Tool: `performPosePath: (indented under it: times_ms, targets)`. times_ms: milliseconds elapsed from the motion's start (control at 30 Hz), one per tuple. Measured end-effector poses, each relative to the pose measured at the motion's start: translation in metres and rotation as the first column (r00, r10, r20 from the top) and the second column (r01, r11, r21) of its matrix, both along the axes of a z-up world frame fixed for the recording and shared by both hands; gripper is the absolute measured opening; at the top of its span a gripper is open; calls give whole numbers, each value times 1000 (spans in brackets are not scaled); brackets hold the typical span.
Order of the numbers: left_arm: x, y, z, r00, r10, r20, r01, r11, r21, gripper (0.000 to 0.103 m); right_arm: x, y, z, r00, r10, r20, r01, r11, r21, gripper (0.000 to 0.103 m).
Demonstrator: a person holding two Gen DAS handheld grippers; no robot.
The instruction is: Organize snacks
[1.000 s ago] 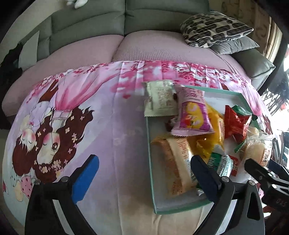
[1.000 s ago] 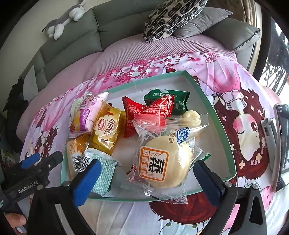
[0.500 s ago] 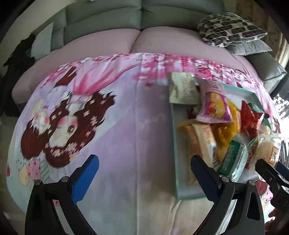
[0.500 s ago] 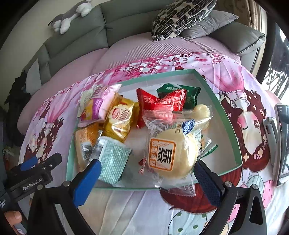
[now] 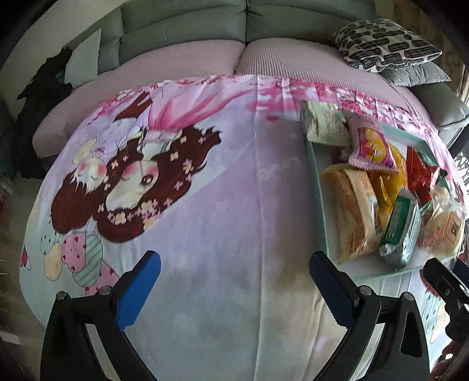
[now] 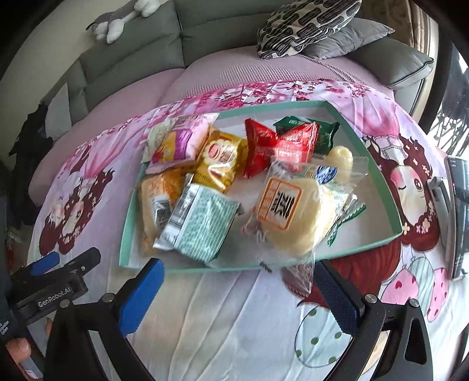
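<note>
We have the snacks heaped in a shallow teal tray (image 6: 378, 164) that sits on the cartoon-printed cloth (image 5: 205, 205) over the surface: a bun in clear wrap (image 6: 290, 211), a green-and-white packet (image 6: 202, 225) leaning on an orange-wrapped cake (image 6: 158, 190), a gold packet (image 6: 222, 161), a pink packet (image 6: 176, 140), a red packet (image 6: 278, 146) and a dark green packet (image 6: 319, 132) behind. We judge all of them light, with slick, crinkly film; the bun looks soft and easily squashed, so we would pinch its loose wrapper seam at the near edge, where the film overhangs the tray rim, not its body. The flat packets we would take by a crimped end. The right gripper (image 6: 237, 293) hovers just short of the tray's near rim, jaws spread wide and empty. The left gripper (image 5: 234, 287), jaws also spread and empty, faces bare cloth to the left of the tray. The cloth looks soft and may drag if we slide things. Behind is a grey sofa (image 6: 205, 29) with a patterned cushion (image 6: 304, 20) and a plush toy (image 6: 117, 23); a phone (image 6: 457, 211) lies at the cloth's right edge.
</note>
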State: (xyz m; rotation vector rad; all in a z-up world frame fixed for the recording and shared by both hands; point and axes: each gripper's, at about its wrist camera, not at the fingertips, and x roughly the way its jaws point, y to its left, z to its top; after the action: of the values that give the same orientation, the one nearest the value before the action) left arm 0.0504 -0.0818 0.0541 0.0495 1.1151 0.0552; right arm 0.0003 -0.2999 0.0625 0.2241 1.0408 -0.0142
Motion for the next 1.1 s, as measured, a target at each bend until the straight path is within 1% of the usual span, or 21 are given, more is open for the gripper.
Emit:
performPosePath:
  times_ms: [100,233,400,533,633,1100]
  targets:
    - [-6,5,-3,1000,9,-23,-10,1000,-12,101,-6,5,-1,1000,5,-5,-5,1000,-5,103]
    - [-17,11,-3,1000,13,-21,-14,1000,-21,101,-15,14,-1,1000,13,-7,-13,1000,-12,103]
    - [-28,19,0,1000,14,-26,-15,998,-53,101,-24,24,5,1000,24,-1,-24,1000,-19,103]
    - [-35,23,8,1000,11,-7,-12,999,-48,101,-27,29,11,1000,25,11,-25,999,-28,103]
    - [-38,28,12,1000,16,-1,-16,998,-57,101,-29,32,13,1000,29,13,-28,999,-30,103]
    - [-42,38,10,999,42,-20,-44,997,-61,101,-30,38,12,999,36,2,-36,999,-35,103]
